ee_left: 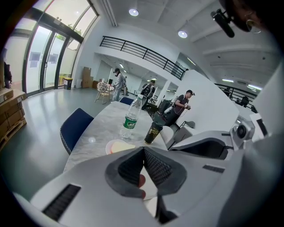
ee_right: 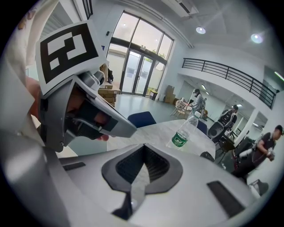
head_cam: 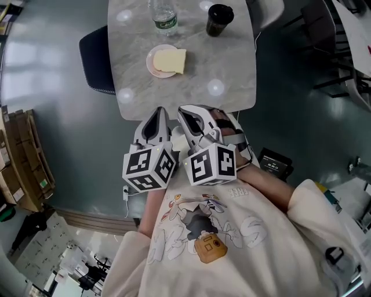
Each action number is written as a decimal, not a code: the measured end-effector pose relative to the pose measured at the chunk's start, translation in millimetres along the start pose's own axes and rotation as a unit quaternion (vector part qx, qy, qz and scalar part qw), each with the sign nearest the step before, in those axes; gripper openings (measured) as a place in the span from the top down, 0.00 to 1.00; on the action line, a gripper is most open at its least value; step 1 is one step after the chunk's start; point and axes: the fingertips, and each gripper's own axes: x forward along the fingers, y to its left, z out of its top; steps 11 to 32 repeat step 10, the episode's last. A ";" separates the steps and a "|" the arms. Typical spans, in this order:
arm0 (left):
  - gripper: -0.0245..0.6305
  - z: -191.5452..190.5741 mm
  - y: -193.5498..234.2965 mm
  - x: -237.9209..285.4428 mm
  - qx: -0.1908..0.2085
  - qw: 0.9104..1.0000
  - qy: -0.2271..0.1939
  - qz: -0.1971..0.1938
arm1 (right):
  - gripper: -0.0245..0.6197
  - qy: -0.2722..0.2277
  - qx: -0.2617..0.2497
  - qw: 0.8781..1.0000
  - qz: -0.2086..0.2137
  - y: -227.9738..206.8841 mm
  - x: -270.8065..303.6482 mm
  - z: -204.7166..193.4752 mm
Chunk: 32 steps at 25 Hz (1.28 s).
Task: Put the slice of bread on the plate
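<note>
A pale yellow slice of bread [head_cam: 173,60] lies on a small white plate [head_cam: 151,64] on the grey marble table [head_cam: 185,87], with one edge overhanging the plate's right side. My left gripper [head_cam: 157,110] and right gripper [head_cam: 186,109] hang side by side just off the table's near edge, both shut and empty, well short of the plate. In the left gripper view the shut left gripper [ee_left: 143,149] points toward the plate [ee_left: 112,145] and bread [ee_left: 123,146]. In the right gripper view the right gripper [ee_right: 143,146] is shut; the plate is hidden behind it.
A clear water bottle [head_cam: 164,16] with a green label and a black cup [head_cam: 219,19] stand behind the plate. A dark blue chair [head_cam: 95,58] sits at the table's left. Cardboard boxes [head_cam: 23,156] line the left wall. People sit at tables far behind.
</note>
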 end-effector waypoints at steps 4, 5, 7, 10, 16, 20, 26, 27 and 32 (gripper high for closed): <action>0.95 -9.6 -12.2 4.3 0.002 1.000 0.002 -0.005 | 0.95 0.005 0.007 1.000 0.002 -1.1 -7.7 -12.7; 0.95 -11.0 -11.6 4.6 0.004 1.000 0.002 -0.006 | 0.95 0.006 0.008 1.000 0.002 0.2 -6.9 -14.0; 0.95 -8.4 -6.0 3.6 0.005 1.000 -0.001 -0.007 | 0.95 0.005 0.007 1.000 -0.001 2.5 -2.4 -12.9; 0.95 -3.2 4.9 -0.6 0.005 1.000 -0.004 -0.007 | 0.95 0.002 0.005 1.000 -0.009 6.2 4.0 -7.1; 0.95 -3.2 4.9 -0.6 0.005 1.000 -0.004 -0.007 | 0.95 0.002 0.005 1.000 -0.009 6.2 4.0 -7.1; 0.95 -3.2 4.9 -0.6 0.005 1.000 -0.004 -0.007 | 0.95 0.002 0.005 1.000 -0.009 6.2 4.0 -7.1; 0.95 -3.2 4.9 -0.6 0.005 1.000 -0.004 -0.007 | 0.95 0.002 0.005 1.000 -0.009 6.2 4.0 -7.1; 0.95 -3.2 4.9 -0.6 0.005 1.000 -0.004 -0.007 | 0.95 0.002 0.005 1.000 -0.009 6.2 4.0 -7.1; 0.95 -3.2 4.9 -0.6 0.005 1.000 -0.004 -0.007 | 0.95 0.002 0.005 1.000 -0.009 6.2 4.0 -7.1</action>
